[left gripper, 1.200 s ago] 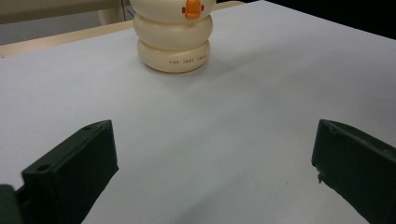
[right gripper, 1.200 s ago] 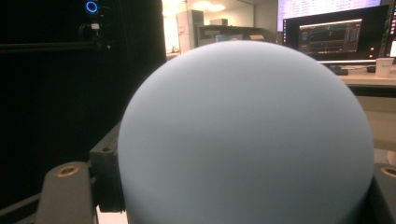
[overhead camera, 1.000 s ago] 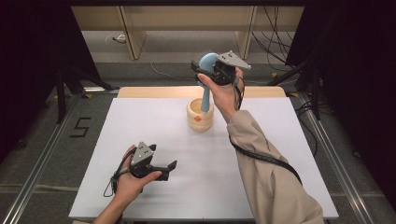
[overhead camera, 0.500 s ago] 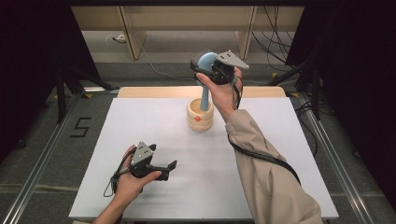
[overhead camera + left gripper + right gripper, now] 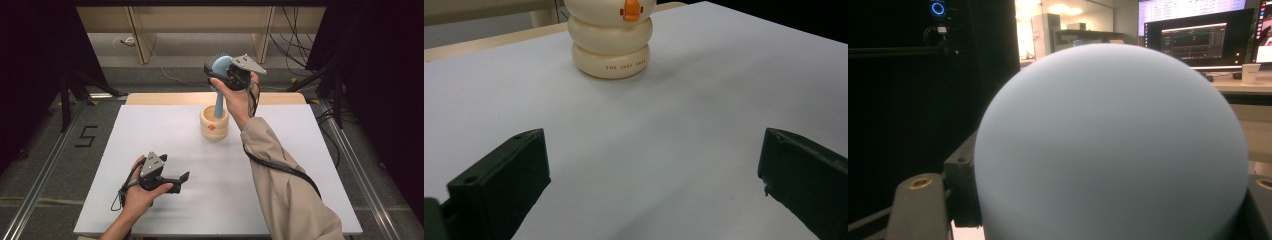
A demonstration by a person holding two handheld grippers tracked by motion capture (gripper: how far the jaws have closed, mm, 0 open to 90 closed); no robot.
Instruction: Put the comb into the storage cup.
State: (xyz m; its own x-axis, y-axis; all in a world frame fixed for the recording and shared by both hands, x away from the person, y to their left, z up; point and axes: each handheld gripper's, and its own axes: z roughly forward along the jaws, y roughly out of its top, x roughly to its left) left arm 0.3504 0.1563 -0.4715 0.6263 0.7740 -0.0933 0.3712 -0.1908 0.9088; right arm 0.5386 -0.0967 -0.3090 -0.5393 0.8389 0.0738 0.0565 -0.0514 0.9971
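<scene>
Above the bench: right hand-held gripper clamps the rounded head of a blue brush, its handle reaching down into the cream holder.
Holder place: far middle of the white bench, upright, with an orange mark on its side.
Left hand-held gripper: jaws spread wide, nothing between them, low over the near bench.
Handling: brush looks light and stiff; head smooth, probably slippery. Handle is likely the safer hold.
Holder: ringed, squat, could tip if the handle drags.
</scene>
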